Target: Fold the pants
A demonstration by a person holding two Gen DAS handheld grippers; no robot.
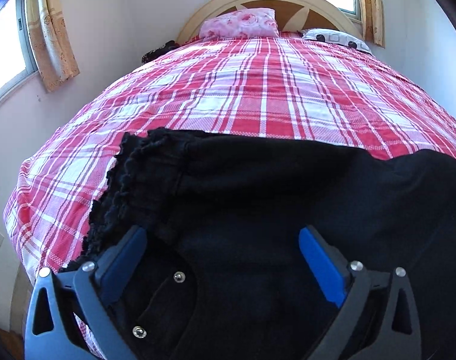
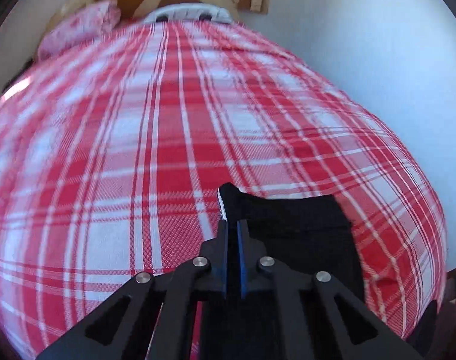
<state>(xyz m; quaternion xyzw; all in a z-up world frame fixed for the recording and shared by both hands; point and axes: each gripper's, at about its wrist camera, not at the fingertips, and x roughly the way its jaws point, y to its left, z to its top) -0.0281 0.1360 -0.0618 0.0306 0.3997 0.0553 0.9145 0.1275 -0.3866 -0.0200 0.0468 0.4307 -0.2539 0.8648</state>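
Right gripper (image 2: 232, 228) pinches pants (image 1: 257, 210) hem; left gripper (image 1: 222, 258) spread over waistband. Step: first fold. Next: carry hem toward waist.

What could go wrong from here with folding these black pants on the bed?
The right gripper pinches only a small bit of the black pants, so the fabric may slip out. The left gripper is open over the pants, holding nothing, so that end may drag or bunch on the plaid bedspread.

Both wrist views sit low at the near end of the bed (image 1: 257, 96), facing its far headboard (image 1: 266, 3); both share the plaid cover.
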